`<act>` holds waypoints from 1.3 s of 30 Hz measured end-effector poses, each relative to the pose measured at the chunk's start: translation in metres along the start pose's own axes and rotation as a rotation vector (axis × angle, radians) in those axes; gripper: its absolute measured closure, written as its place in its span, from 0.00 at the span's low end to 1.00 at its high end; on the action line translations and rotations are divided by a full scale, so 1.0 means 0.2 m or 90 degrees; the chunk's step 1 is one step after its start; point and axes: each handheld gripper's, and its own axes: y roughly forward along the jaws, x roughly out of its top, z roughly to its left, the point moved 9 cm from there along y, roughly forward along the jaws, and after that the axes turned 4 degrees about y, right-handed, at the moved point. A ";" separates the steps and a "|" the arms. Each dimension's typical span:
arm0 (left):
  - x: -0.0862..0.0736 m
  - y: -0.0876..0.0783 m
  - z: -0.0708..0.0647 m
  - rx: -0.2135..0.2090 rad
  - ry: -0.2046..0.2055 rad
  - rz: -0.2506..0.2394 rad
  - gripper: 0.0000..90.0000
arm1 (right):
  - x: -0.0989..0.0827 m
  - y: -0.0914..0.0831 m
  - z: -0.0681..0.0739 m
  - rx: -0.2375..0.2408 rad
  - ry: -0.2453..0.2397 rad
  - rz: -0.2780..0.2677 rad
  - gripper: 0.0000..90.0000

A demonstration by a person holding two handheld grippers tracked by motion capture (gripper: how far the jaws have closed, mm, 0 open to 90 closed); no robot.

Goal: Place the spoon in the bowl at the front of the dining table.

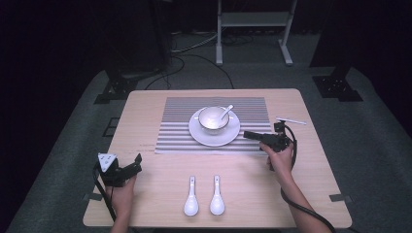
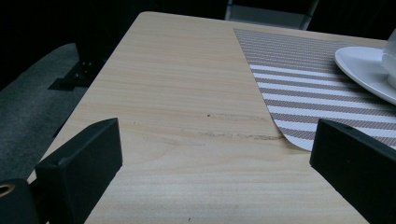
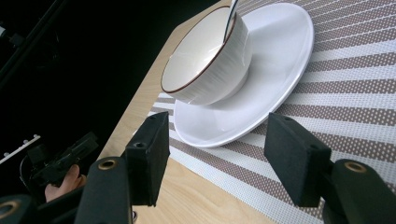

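Bowl [image 1: 213, 119] sits on a white plate [image 1: 231, 137] in the middle of the striped mat [image 1: 175, 116], with one spoon [image 1: 226, 113] already leaning in it, handle toward the far right. The right gripper [image 1: 252, 135] hovers just right of the plate, jaws spread wide with nothing between them; in its own view they frame the plate's near rim and the bowl [image 3: 205, 70]. The left gripper [image 1: 137, 162] rests low at the near left of the table [image 1: 311, 160], also released and empty, aimed across bare wood toward the mat's corner [image 2: 299, 135]. Two more spoons lie side by side at the near edge, the left spoon [image 1: 191, 199] and the right spoon [image 1: 216, 196], bowls toward the person. The work looks like setting spoons into the bowl, so the likely next step is fetching one. To do it well, come down over a handle rather than the rounded end, pinch across its narrow width, lift clear before moving, and keep away from the plate's rim so the bowl does not shift.
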 end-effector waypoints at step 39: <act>0.00 0.00 0.00 0.003 0.004 0.001 0.01 | -0.24 -0.12 -0.01 0.016 -0.006 0.029 0.43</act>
